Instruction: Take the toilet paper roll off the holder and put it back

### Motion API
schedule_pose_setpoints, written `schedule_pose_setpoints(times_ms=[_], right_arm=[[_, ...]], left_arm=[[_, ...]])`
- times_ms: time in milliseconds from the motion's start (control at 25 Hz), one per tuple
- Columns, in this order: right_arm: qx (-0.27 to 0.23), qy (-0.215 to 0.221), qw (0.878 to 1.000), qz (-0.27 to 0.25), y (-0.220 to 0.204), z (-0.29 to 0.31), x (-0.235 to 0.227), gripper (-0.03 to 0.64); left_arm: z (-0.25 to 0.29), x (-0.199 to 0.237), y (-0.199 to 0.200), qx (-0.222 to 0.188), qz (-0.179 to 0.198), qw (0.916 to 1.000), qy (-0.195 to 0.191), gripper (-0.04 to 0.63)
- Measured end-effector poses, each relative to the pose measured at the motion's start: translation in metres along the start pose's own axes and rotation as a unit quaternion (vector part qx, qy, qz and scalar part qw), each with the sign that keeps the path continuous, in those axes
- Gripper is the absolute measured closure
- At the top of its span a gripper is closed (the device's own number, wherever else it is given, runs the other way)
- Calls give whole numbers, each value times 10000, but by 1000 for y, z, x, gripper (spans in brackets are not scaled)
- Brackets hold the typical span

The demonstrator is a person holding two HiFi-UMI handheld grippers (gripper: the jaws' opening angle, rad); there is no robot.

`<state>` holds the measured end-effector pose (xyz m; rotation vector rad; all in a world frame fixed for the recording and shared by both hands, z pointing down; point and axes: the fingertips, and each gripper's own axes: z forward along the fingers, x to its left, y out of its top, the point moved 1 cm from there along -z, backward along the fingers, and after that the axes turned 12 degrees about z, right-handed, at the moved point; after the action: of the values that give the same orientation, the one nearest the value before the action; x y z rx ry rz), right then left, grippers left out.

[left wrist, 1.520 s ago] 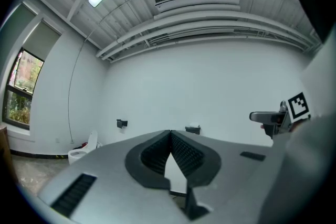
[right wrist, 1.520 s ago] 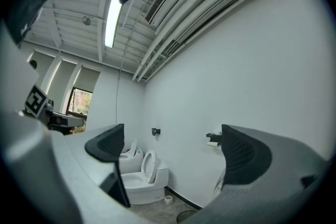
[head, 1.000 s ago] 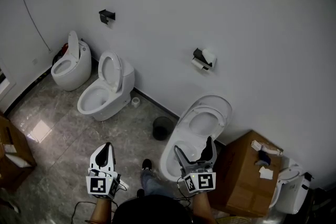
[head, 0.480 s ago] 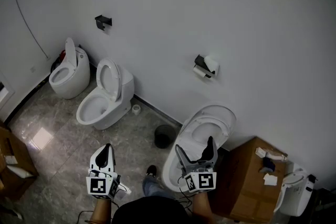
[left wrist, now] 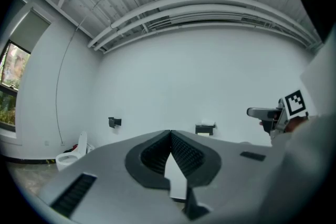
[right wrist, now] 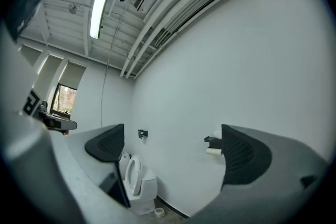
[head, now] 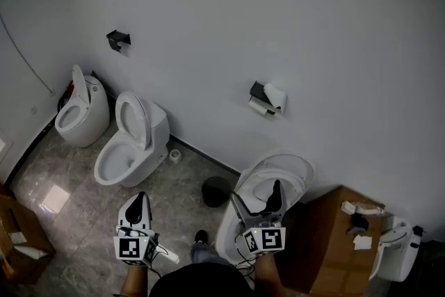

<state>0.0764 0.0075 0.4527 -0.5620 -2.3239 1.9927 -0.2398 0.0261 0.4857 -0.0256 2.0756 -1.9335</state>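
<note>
A white toilet paper roll (head: 260,106) hangs on a black holder (head: 261,93) fixed to the white wall, above the nearest toilet (head: 268,186). Both also show small in the left gripper view as the holder (left wrist: 205,128) and in the right gripper view as the roll (right wrist: 213,151). My left gripper (head: 137,202) is held low over the floor, jaws shut with nothing between them. My right gripper (head: 254,197) stands open in front of the nearest toilet, well short of the wall, and is empty.
Two more toilets (head: 130,142) (head: 78,108) line the wall at left, under a second black holder (head: 117,39). A dark bin (head: 216,190) and a small paper roll (head: 175,156) sit on the tiled floor. A cardboard box (head: 331,240) stands at right.
The view has shifted forward and toward the wall; the toilets and holder sit lower and further left in the picture. Both grippers keep their pose and state.
</note>
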Motion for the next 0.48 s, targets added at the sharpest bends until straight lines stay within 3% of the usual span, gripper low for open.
schedule_pose_setpoints(times_ms=[480], right_arm=[[16,-401,9992,61,-5,69,-75,61]], left_arm=[[132,-33,9,-58,86,9985,-543,592]])
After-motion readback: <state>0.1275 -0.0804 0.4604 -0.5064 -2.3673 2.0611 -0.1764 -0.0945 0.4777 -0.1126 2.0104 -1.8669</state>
